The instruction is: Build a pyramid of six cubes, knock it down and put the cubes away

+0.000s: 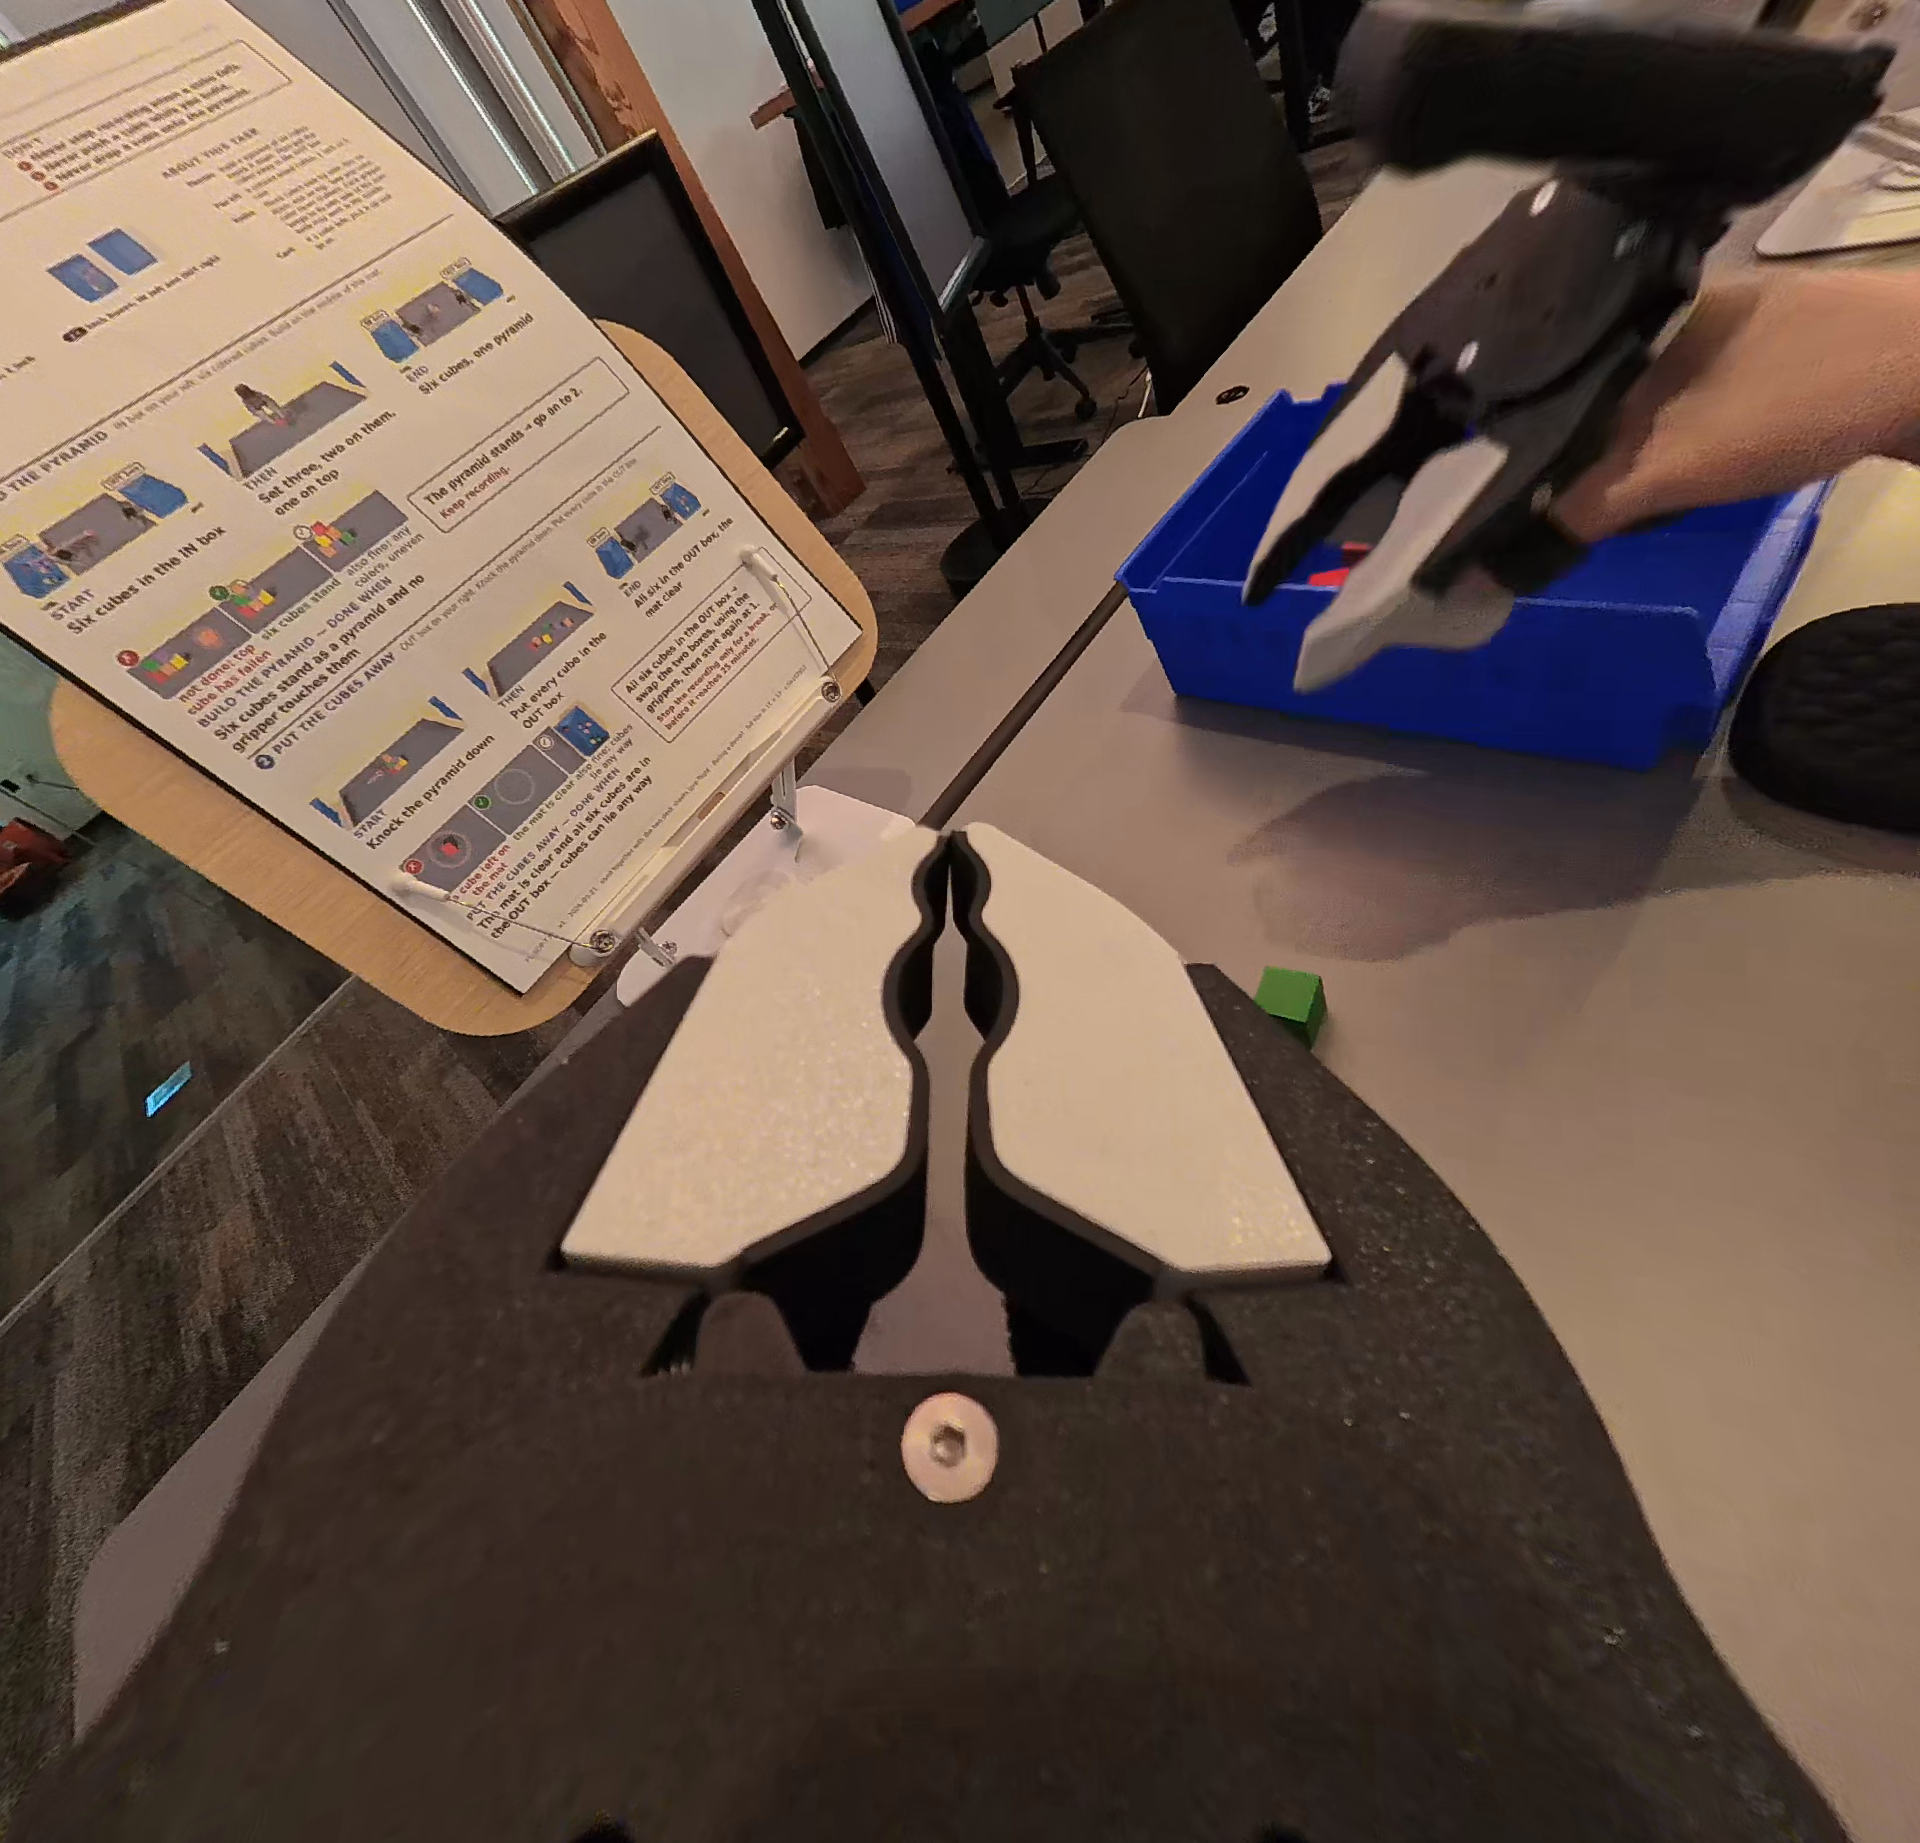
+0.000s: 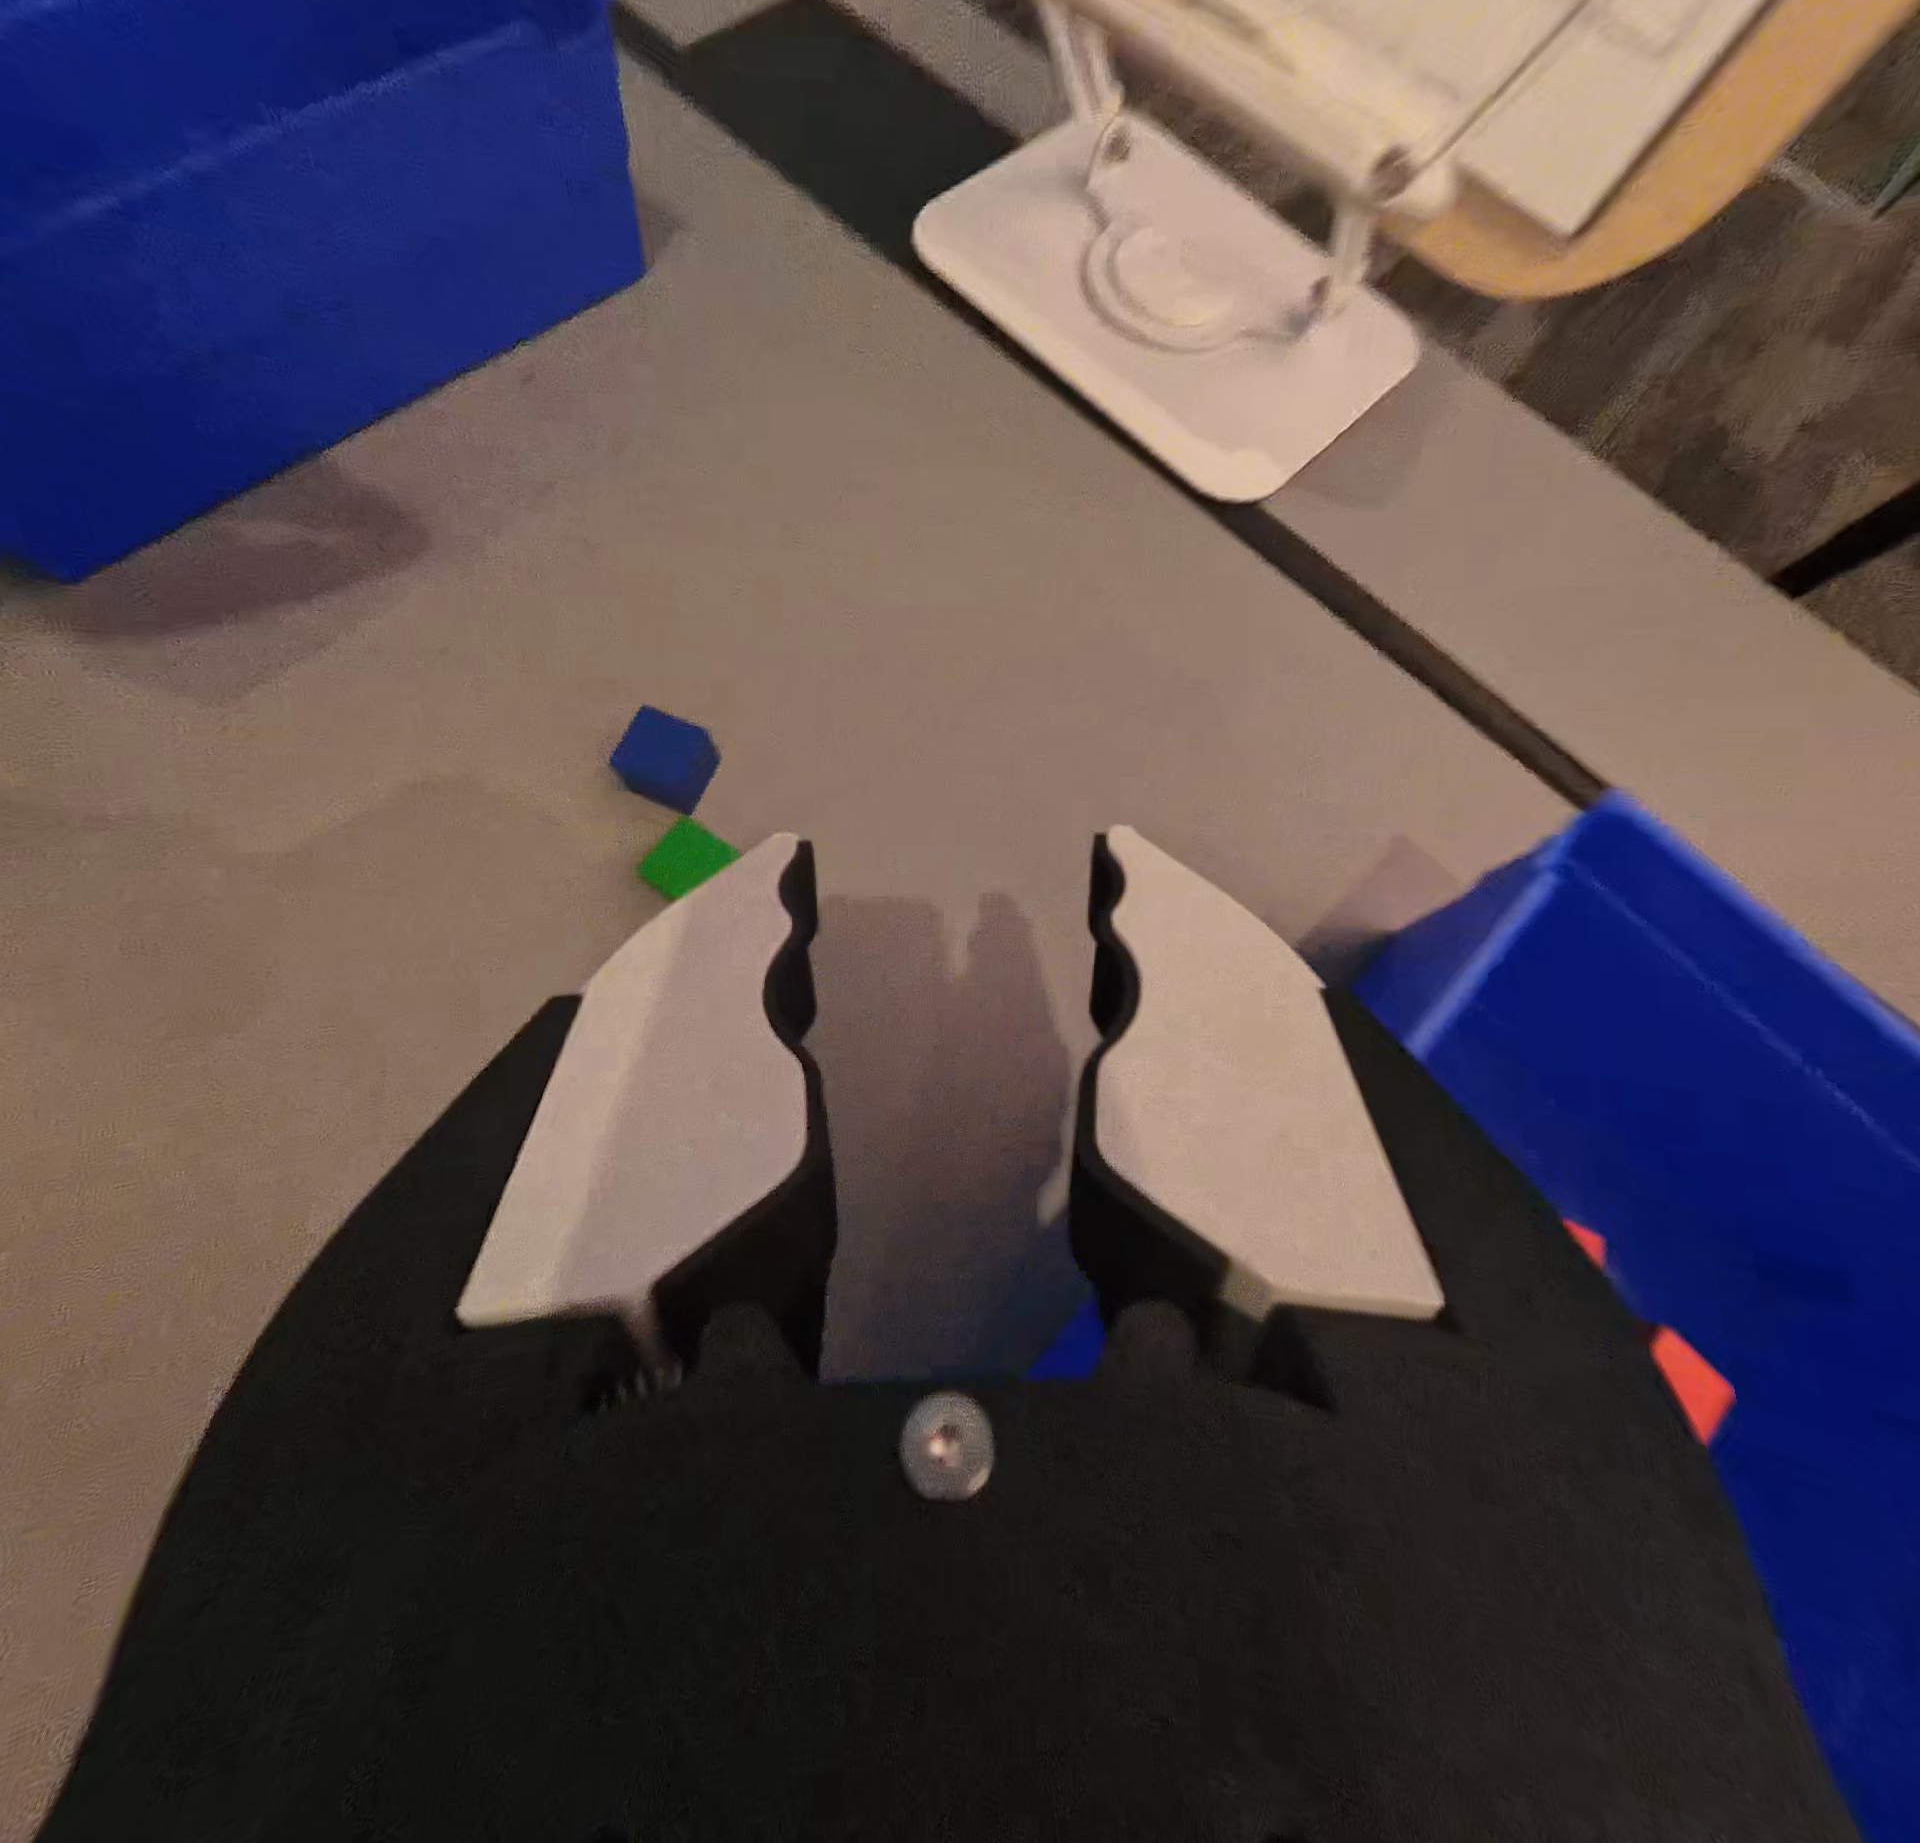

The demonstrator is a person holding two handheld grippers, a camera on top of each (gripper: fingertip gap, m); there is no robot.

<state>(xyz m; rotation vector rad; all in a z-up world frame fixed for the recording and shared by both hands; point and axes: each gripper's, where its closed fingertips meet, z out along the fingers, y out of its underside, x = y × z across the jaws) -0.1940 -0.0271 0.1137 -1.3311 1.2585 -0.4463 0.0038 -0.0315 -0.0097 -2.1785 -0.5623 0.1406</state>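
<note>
**Two loose cubes on the tabletop, two blue bins, right tool gaping over a bin**

Counted across both views: two tools, two blue bins, two cubes lying free on the grey tabletop point(image 2: 935, 588), and red cubes in a bin whose number cannot be told.

The left tool point(image 1: 951, 843) has its fingers pressed together at the tips, nothing between them. It hangs above the tabletop edge, pointing toward an instruction sheet point(image 1: 312, 463) on a white stand point(image 1: 727, 910). A green cube point(image 1: 1291, 1004) sits on the tabletop just beside this tool's right finger, apart from it.

Only the left wrist view shows the right tool point(image 1: 1304, 619) from outside: blurred, held by a hand point(image 1: 1766, 422), fingers spread and tilted down over the blue bin point(image 1: 1455, 671), where red pieces point(image 1: 1335, 567) show between the fingers. It also shows the office chairs and desks behind.

Only the right wrist view shows the blue cube point(image 2: 665, 759) and a second blue bin point(image 2: 291, 266) at upper left. There the right tool point(image 2: 954, 858) stands moderately wide and empty over bare tabletop. The green cube point(image 2: 686, 858) lies just off its left fingertip, partly hidden by it, and the blue cube sits just beyond the green one, nearly touching it. The near bin point(image 2: 1662, 1087) is at the tool's right, with red cubes point(image 2: 1688, 1383) visible inside by the tool's body.
</note>
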